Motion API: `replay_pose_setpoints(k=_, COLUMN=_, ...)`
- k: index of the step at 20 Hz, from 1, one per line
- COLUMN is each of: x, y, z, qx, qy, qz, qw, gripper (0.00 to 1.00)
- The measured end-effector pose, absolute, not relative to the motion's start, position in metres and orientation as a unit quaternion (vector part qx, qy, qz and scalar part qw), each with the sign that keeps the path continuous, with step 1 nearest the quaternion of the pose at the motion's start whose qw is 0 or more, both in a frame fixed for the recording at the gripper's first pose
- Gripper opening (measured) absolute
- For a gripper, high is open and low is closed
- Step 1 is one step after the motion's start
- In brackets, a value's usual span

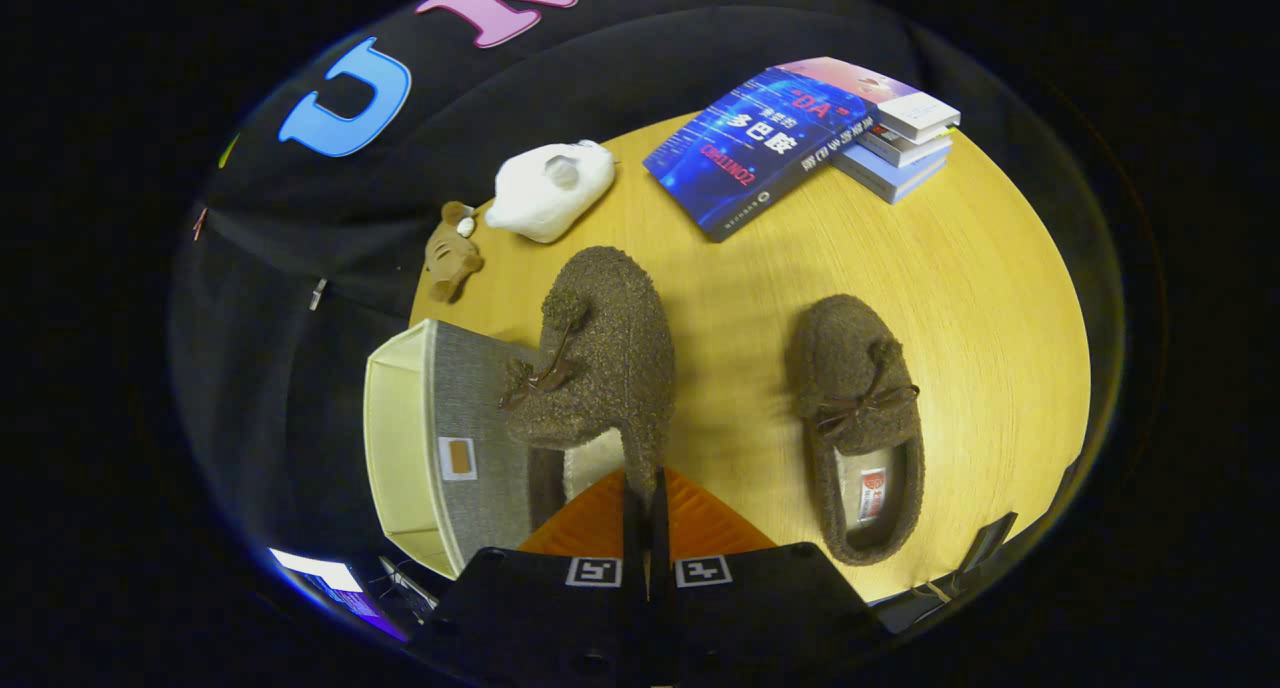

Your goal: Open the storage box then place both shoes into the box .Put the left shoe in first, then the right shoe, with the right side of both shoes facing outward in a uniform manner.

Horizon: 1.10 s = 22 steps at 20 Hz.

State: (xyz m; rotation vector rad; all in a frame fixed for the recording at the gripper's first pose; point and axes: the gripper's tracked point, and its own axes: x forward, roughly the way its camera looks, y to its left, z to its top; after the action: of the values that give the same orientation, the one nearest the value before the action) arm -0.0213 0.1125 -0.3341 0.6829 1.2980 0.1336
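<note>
Two shoes show: left of the jaws stands the open storage box [440, 448] on the table [980, 298]; the held shoe [600, 358], heel rim pinched by jaws nearly closed, points straight ahead, hanging beside the box's mouth; right, the other shoe [860, 418] lies parallel.

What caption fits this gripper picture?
Gripper shut on one fuzzy brown shoe, lifted beside the open storage box.
</note>
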Motion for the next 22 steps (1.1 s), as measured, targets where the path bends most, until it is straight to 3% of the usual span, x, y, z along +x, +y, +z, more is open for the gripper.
replay_pose_setpoints(k=10, x=0.015, y=0.233, z=-0.265, qx=0.333, qy=0.564, qz=0.124, qw=0.745, gripper=0.05)
replay_pose_setpoints(k=22, x=0.006, y=0.354, z=-0.309, qx=0.304, qy=0.603, qz=0.126, qw=0.727, gripper=0.05)
